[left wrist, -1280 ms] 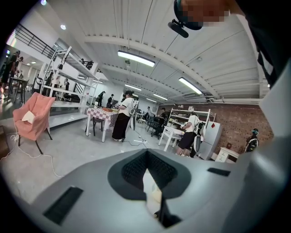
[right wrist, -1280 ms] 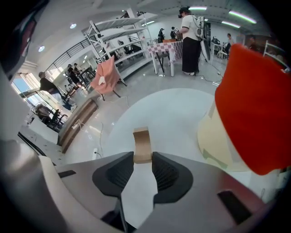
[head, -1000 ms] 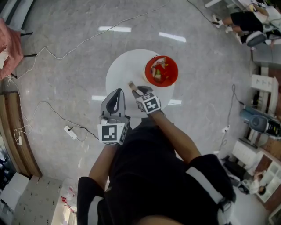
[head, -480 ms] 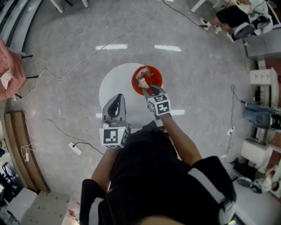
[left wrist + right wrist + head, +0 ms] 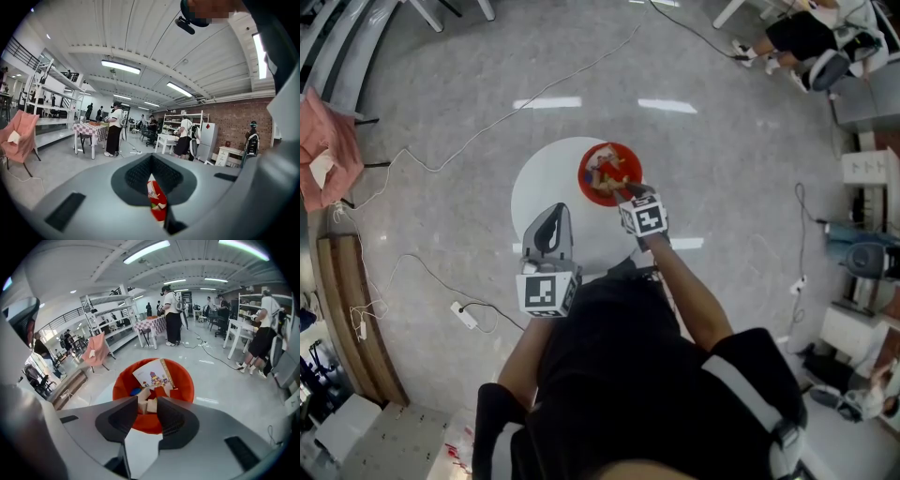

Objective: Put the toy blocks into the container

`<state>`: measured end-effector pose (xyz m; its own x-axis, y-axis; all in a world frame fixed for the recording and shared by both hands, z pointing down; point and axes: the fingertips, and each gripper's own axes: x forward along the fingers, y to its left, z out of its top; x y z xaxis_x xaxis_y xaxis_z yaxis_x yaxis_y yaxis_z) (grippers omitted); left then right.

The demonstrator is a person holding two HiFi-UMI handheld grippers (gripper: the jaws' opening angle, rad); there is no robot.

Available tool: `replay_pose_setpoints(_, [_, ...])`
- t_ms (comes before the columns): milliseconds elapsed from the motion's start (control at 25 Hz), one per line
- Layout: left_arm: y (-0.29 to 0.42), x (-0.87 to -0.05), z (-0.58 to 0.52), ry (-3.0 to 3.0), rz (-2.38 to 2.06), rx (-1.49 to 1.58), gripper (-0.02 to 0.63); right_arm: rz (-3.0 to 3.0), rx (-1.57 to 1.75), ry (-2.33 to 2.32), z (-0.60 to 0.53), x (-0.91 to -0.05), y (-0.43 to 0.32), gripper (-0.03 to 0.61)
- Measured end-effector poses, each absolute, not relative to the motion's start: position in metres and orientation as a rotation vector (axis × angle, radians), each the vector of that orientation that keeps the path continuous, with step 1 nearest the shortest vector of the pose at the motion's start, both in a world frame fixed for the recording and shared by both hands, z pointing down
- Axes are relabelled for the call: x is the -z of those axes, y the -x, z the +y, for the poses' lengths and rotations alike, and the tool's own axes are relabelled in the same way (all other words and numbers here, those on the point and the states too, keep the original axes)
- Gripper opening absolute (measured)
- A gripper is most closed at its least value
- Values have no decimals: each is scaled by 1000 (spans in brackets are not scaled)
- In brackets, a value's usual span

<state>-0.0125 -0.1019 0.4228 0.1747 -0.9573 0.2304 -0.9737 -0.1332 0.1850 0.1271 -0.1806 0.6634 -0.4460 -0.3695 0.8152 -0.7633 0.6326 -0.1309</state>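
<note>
Lower left in the head view, the left tool [image 5: 551, 220] rests closed over the white counter [image 5: 532, 178], probably parked clear. Its own view adds an unidentifiable red sliver in the slit. Right of it, the right tool [image 5: 628, 192] tilts down over the red container [image 5: 587, 180], apparently for release. Only its own view shows pale toy blocks [image 5: 151, 405] pinched between its jaws, with more blocks inside.

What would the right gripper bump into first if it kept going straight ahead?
Most likely the round red plastic bowl right below. The right gripper aims into it, gripping a pale wooden block.
</note>
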Motion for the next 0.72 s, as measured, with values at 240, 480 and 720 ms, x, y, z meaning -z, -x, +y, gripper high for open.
replay_pose_setpoints(240, [15, -421, -99, -2191, -1846, -96, -2, -2259, -568, -960, -189, -587, -116, 44])
replay_pose_setpoints(480, [10, -391, -101, -2238, -1838, -42, -2, -2548, -416, -1118, -186, -465, -114, -2])
replay_pose_setpoints(720, [3, -375, -96, -2225, -1852, 25, -2, -2695, -313, -1224, -139, -414, -126, -3])
